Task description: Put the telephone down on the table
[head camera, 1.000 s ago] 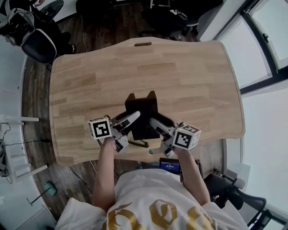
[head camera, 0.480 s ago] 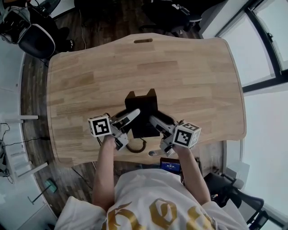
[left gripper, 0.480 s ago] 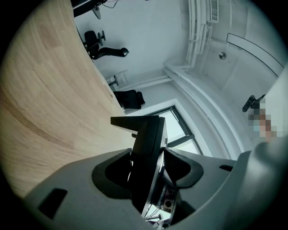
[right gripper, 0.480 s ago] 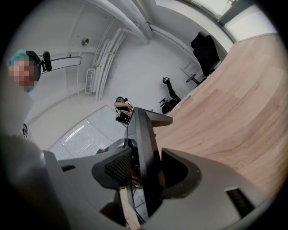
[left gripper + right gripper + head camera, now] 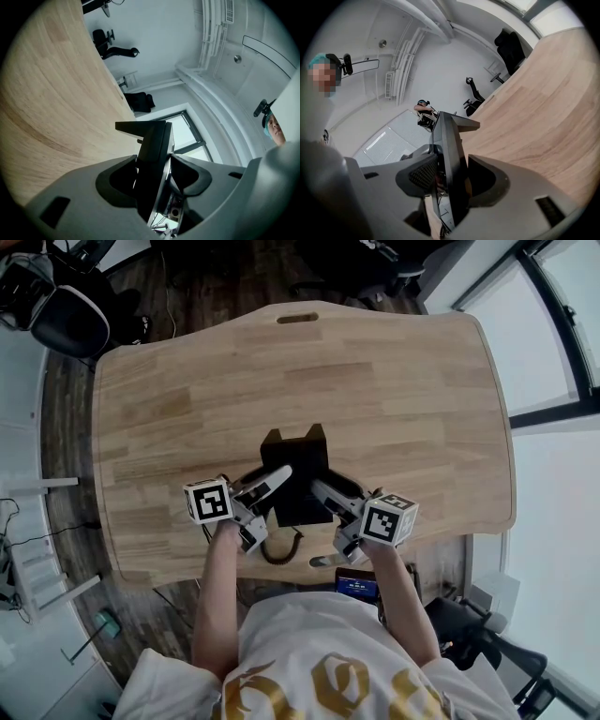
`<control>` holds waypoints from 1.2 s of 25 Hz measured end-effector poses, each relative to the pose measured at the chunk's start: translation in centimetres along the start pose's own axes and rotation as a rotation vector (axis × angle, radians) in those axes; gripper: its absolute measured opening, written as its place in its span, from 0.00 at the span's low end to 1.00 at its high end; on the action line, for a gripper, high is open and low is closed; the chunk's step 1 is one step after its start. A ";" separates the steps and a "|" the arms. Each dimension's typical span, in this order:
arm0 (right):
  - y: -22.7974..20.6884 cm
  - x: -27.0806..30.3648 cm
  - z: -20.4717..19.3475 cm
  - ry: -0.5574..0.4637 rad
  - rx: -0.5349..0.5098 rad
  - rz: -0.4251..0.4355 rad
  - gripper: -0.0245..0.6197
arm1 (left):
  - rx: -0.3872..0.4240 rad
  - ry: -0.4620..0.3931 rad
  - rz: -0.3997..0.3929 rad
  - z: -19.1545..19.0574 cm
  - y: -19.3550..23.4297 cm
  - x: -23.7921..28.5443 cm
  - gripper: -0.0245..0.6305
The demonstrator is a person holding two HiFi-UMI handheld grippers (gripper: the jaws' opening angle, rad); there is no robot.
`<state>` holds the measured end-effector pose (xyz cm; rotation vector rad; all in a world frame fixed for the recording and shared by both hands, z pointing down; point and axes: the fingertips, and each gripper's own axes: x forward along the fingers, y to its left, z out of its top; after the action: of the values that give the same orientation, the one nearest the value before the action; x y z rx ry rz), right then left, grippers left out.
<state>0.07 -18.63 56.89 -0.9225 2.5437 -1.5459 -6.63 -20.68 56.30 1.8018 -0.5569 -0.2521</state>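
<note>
Left gripper (image 5: 279, 478), right gripper (image 5: 320, 489) each clamped on telephone (image 5: 298, 457) near table (image 5: 178, 381) front edge; broad tabletop beyond.

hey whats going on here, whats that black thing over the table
A person holds a two-jaw gripper in each hand. The left gripper and the right gripper are both clamped on a black telephone, one on each side. It is over the near middle of the wooden table, with its coiled cord trailing toward the near edge. Whether its base touches the wood yet cannot be told, and neither gripper has let go.
</note>
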 end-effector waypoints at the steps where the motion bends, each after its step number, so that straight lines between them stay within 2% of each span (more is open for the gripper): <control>1: -0.3 0.1 0.0 0.003 0.004 -0.001 0.35 | -0.008 -0.001 -0.003 0.0 0.2 0.2 0.36; 7: -1.6 0.7 -0.1 0.016 0.025 -0.011 0.35 | -0.093 -0.009 -0.007 0.0 1.3 0.9 0.36; 15: -3.2 1.7 -0.4 0.050 0.037 -0.021 0.35 | -0.123 -0.003 0.013 0.2 3.1 1.4 0.36; 18: -3.7 2.0 -0.4 0.057 0.041 -0.024 0.35 | -0.095 0.005 0.022 0.4 3.8 1.6 0.36; 22: -4.3 2.3 -0.5 0.071 0.045 -0.033 0.35 | -0.141 0.000 0.025 0.3 4.4 1.8 0.36; 26: -4.8 2.6 -0.9 0.087 0.052 -0.039 0.35 | -0.135 0.010 0.036 0.3 4.9 2.0 0.36; 30: -5.5 2.9 -1.1 0.102 0.058 -0.044 0.35 | -0.100 0.025 0.066 0.4 5.9 2.1 0.36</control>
<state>-0.08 -21.01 62.68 -0.9227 2.5467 -1.7124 -6.45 -23.26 61.96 1.6849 -0.5756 -0.2084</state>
